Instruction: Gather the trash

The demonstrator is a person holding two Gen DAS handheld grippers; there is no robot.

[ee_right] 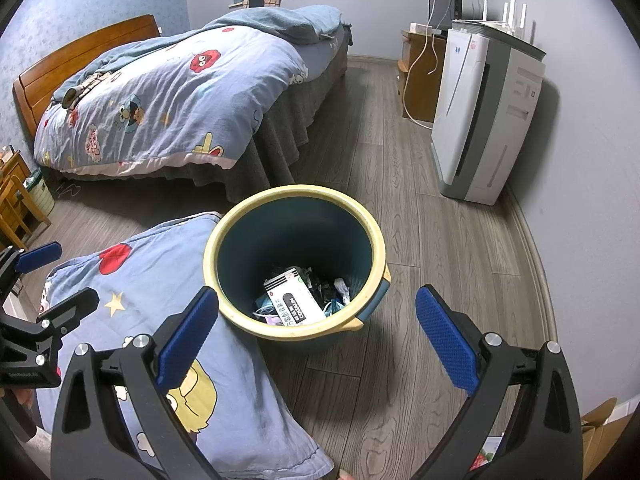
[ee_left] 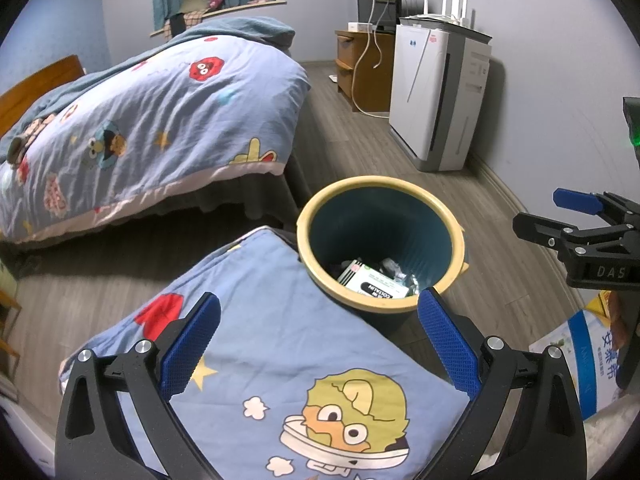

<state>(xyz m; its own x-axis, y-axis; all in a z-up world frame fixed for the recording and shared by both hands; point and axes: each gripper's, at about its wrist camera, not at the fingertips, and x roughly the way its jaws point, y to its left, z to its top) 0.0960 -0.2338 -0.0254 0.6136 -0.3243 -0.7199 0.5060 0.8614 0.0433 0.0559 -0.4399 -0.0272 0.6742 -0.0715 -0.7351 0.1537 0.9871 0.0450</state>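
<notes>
The left gripper (ee_left: 318,336) hangs over a cartoon-print pillow (ee_left: 280,352), its blue fingers spread wide and holding nothing. The right gripper (ee_right: 316,334) hangs over bare wood floor (ee_right: 440,248) just right of the pillow, fingers likewise spread wide and empty.

The bin (ee_right: 294,334) stands on the floor with its yellow rim touching the pillow's edge on the left side. To its right the floor lies open as far as the skirting board. Beyond the bin, an open strip of floor runs between the bed (ee_right: 168,92) and a white air purifier (ee_right: 480,120) against the wall; a wooden cabinet (ee_right: 420,76) stands behind the purifier. A cardboard box (ee_left: 580,360) sits close at the left gripper's right.

Inside the bin, at the bottom: a white and black carton (ee_right: 294,304) lying flat on top, crumpled wrappers and tissue (ee_right: 342,288) beside it, and blue scraps beneath. The upper part of the bin is unfilled.
</notes>
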